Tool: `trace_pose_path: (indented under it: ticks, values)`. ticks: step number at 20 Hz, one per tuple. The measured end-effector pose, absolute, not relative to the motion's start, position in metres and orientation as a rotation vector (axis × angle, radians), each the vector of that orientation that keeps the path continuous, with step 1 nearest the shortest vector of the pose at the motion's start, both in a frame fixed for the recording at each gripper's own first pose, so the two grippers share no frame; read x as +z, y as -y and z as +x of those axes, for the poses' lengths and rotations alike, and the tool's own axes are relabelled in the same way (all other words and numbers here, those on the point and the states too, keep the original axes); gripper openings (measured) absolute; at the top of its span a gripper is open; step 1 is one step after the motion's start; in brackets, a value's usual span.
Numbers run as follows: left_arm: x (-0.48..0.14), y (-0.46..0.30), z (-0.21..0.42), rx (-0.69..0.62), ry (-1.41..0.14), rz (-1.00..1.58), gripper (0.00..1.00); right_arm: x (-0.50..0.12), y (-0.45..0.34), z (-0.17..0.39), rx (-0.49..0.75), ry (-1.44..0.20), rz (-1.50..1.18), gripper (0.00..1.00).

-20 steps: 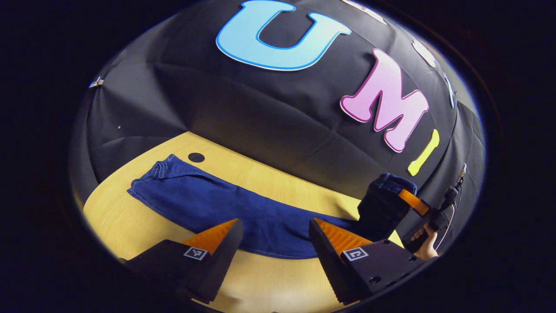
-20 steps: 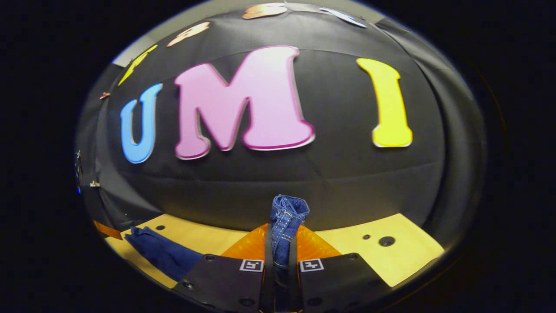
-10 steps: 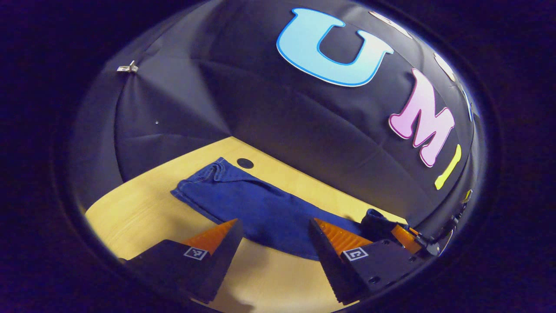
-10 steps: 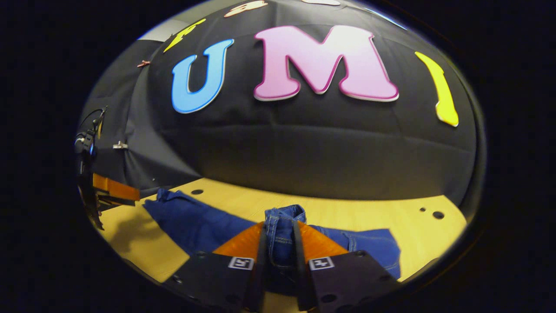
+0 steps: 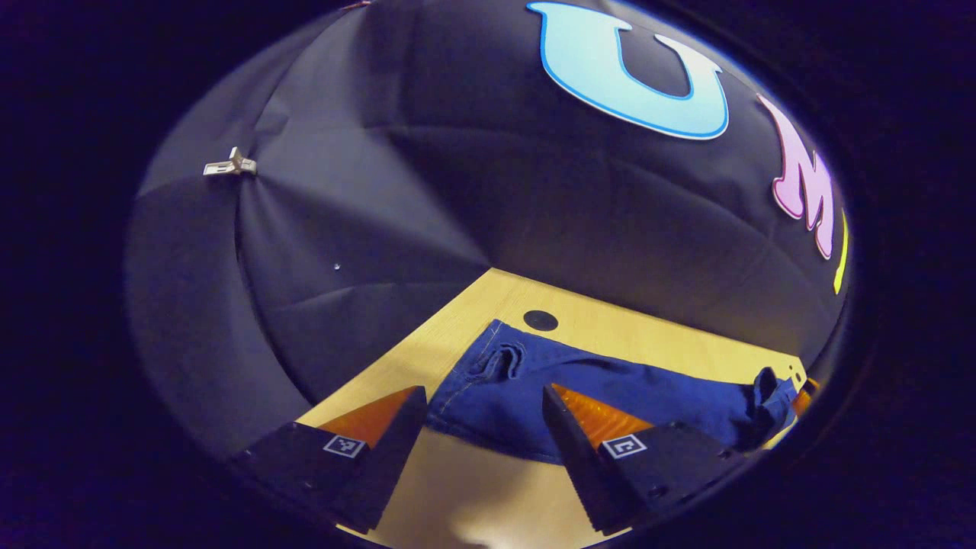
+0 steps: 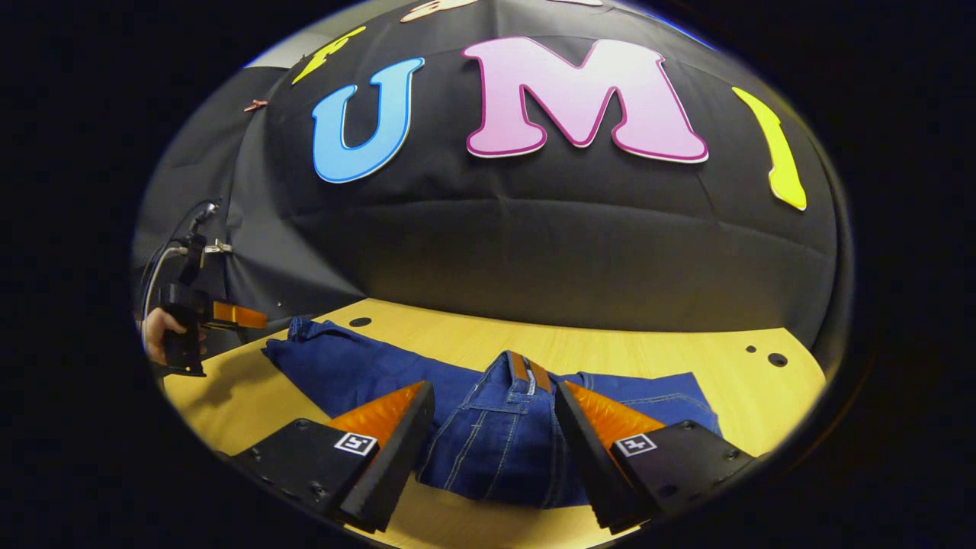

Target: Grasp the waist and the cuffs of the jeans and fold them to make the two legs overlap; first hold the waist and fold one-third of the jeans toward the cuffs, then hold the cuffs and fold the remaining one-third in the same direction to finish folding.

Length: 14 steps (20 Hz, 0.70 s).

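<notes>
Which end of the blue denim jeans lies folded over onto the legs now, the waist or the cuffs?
The waist end of the blue denim jeans: its brown patch faces up between the open right gripper; the cuffs lie flat before the open left gripper.

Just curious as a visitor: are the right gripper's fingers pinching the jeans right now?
No: the right gripper has its fingers spread apart, with the jeans lying between them.

Left gripper view: low over the counter (image 5: 473, 488), near, facing along the jeans (image 5: 610, 389) toward the wall. Right gripper view: low, close above the jeans (image 6: 496, 435), facing the wall, left hand-held gripper (image 6: 229, 314) far off. Shared: jeans, counter (image 6: 648, 354).
</notes>
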<state>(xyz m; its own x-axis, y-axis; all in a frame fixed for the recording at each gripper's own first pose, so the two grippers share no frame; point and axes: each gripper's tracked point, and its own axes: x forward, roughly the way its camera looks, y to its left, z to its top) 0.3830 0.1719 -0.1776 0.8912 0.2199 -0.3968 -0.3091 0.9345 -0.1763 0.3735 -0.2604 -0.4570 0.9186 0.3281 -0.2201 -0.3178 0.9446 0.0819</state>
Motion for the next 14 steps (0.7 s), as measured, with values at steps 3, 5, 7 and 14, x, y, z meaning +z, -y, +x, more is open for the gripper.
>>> trace_pose_path:
  ticks: [3, 5, 7, 14]
  values:
    - [-0.201, -0.185, 0.395, 0.335, -0.493, -0.235, 0.97, -0.452, 0.272, 0.366, 0.310, -0.236, 0.040, 0.96]
    - [-0.204, -0.184, 0.399, 0.343, -0.520, -0.215, 0.96, -0.456, 0.279, 0.357, 0.305, -0.259, 0.056, 0.96]
    - [-0.221, -0.175, 0.410, 0.325, -0.568, -0.198, 0.96, -0.468, 0.284, 0.350, 0.308, -0.295, 0.057, 0.96]
    - [-0.236, -0.173, 0.406, 0.324, -0.622, -0.230, 0.93, -0.471, 0.294, 0.345, 0.306, -0.349, 0.140, 0.96]
